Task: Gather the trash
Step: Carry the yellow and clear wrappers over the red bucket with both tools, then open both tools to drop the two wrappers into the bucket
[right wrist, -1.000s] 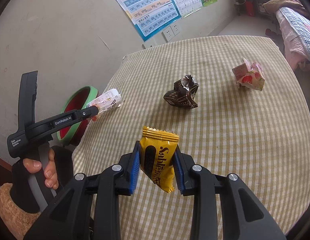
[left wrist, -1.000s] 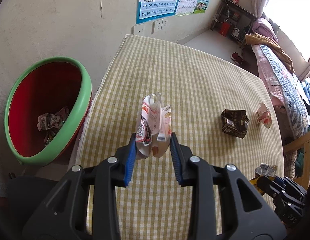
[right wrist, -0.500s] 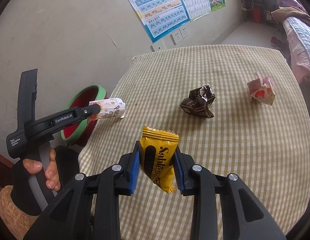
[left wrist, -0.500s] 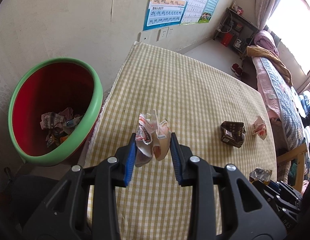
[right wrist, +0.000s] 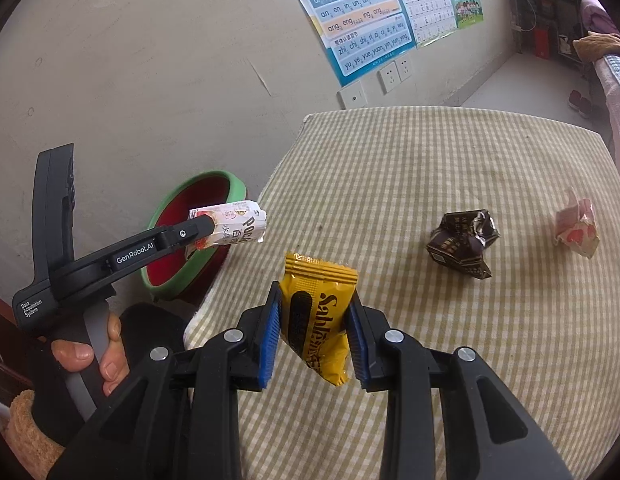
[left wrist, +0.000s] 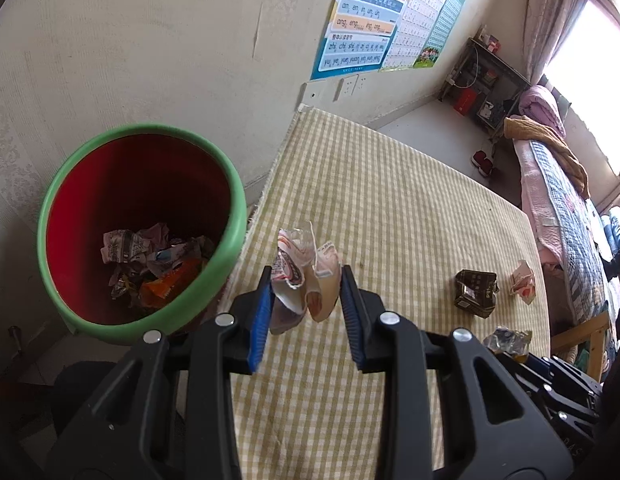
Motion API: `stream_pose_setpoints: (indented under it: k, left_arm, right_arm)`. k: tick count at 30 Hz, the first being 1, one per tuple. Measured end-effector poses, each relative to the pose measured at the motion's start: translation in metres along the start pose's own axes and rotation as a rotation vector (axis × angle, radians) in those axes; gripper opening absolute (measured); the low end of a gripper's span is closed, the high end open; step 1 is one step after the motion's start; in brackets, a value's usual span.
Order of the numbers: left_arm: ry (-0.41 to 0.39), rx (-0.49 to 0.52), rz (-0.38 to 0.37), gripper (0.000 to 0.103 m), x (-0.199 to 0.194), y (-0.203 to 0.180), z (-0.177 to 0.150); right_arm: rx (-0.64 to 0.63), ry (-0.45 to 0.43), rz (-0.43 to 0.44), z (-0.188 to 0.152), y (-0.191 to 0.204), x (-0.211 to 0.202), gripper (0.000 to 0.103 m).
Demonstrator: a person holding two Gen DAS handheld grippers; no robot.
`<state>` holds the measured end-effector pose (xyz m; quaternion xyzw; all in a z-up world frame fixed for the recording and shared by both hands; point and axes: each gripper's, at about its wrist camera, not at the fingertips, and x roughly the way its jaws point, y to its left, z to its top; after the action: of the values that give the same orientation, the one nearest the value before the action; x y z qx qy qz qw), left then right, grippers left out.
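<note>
My left gripper [left wrist: 305, 300] is shut on a crumpled white and pink carton [left wrist: 299, 276], held in the air over the table's left edge, beside the red bin with a green rim [left wrist: 225, 184]. The bin [right wrist: 237, 188] holds several crumpled wrappers. From the right wrist view the left gripper [right wrist: 205, 226] shows with the carton [right wrist: 239, 228] over the bin's near side. My right gripper [right wrist: 314, 328] is shut on a yellow snack packet [right wrist: 316, 316] above the checked tablecloth [right wrist: 430, 160]. A crushed dark carton [right wrist: 464, 244] and a pink crumpled wrapper [right wrist: 576, 230] lie on the table.
A wall with posters [left wrist: 366, 36] and sockets runs behind the table and bin. A bed [left wrist: 558, 208] stands to the right, with shelves [left wrist: 486, 84] at the far corner. A person's hand [right wrist: 89, 356] grips the left tool's handle.
Both grippers moved left toward the bin and rose a little, each keeping its hold. The bin now sits larger and closer in both views.
</note>
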<state>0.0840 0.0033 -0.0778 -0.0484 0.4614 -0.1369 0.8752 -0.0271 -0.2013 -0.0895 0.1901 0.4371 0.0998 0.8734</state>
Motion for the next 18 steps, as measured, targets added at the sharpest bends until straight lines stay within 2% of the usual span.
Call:
stream_pose_setpoints:
  k: [6, 10, 16, 17, 18]
  left_arm:
    - [-0.036, -0.076, 0.053, 0.031, -0.015, 0.047, 0.016]
    - [-0.052, -0.134, 0.116, 0.031, -0.022, 0.081, 0.022]
    - [-0.069, -0.223, 0.166, 0.032, -0.029, 0.127, 0.03]
    - [-0.078, -0.239, 0.18, 0.034, -0.03, 0.133, 0.031]
    - [-0.085, -0.256, 0.188, 0.039, -0.032, 0.138, 0.031]
  right_arm:
    - [-0.035, 0.024, 0.062, 0.021, 0.031, 0.026, 0.031]
    - [-0.04, 0.046, 0.147, 0.042, 0.061, 0.05, 0.031]
    - [-0.058, 0.047, 0.256, 0.078, 0.116, 0.091, 0.032]
    - [-0.049, 0.047, 0.271, 0.083, 0.122, 0.098, 0.039]
    - [-0.035, 0.046, 0.285, 0.088, 0.127, 0.105, 0.054]
